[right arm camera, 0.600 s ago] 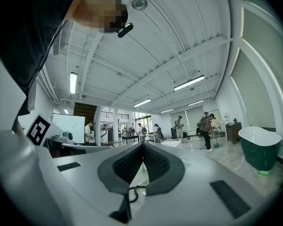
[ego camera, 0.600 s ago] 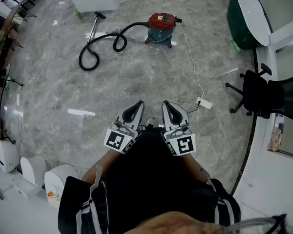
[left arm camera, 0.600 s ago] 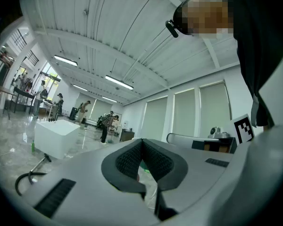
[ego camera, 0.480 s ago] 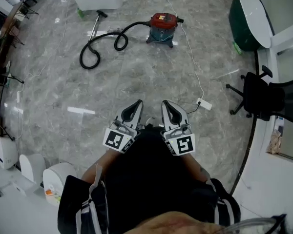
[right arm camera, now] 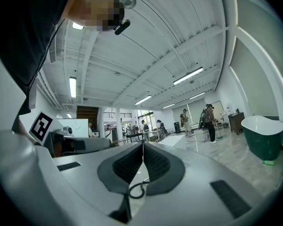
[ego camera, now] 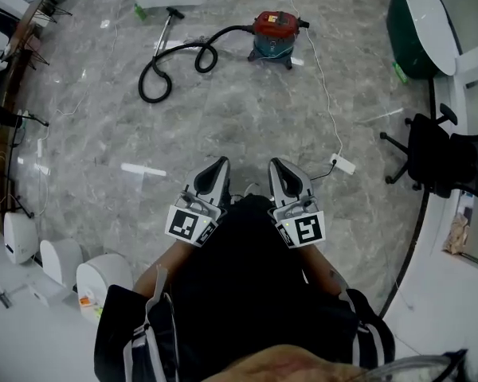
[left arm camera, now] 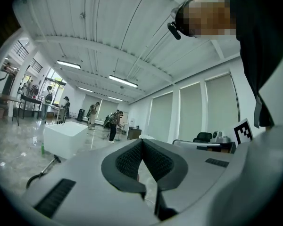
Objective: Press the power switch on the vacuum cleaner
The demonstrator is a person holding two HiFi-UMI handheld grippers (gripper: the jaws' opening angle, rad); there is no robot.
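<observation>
While both the left gripper [ego camera: 215, 168] and right gripper [ego camera: 277, 167], jaws pressed together on nothing, hang well apart from the red vacuum cleaner [ego camera: 276, 35], best walk close, skirting its hose [ego camera: 175, 62], then press its switch with one tip.

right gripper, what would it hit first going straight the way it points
Nothing near: the right gripper points roughly level across the hall, so the way looks free up to distant desks. The vacuum cleaner on the floor is probably below that line.
</observation>
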